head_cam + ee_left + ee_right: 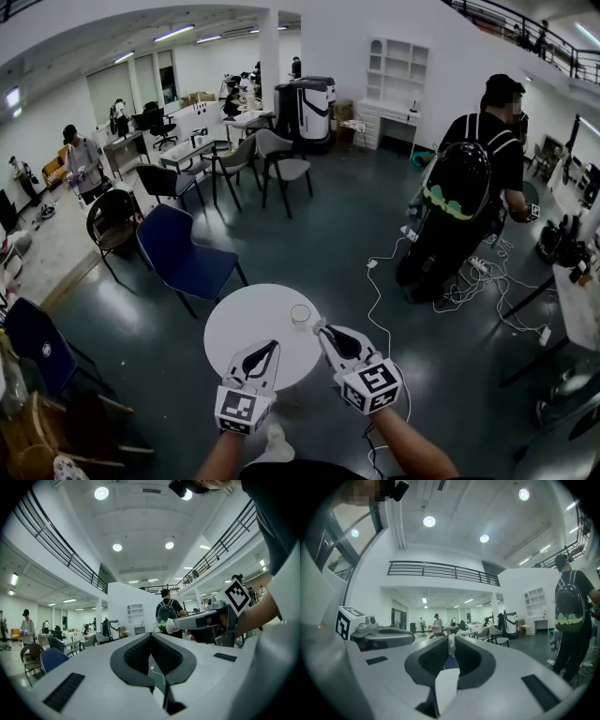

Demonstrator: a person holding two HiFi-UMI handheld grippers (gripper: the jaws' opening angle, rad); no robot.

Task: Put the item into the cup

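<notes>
A clear cup (300,315) stands near the right rim of the round white table (246,328). Just right of the cup and above the table's edge, my right gripper (322,329) is shut on a small white crumpled item (450,645). The item pokes out between the fingertips and also shows at that gripper's tip in the left gripper view (174,625). My left gripper (273,345) hovers over the near side of the table, left of the cup. Its jaws (151,636) meet at the tips with nothing between them. Both grippers point up and away from the table.
A blue chair (183,253) stands just beyond the table, and a darker one (33,342) sits at the left. White cables (380,305) trail over the floor to the right. A person with a black backpack (464,183) stands at the right beside a desk (579,314).
</notes>
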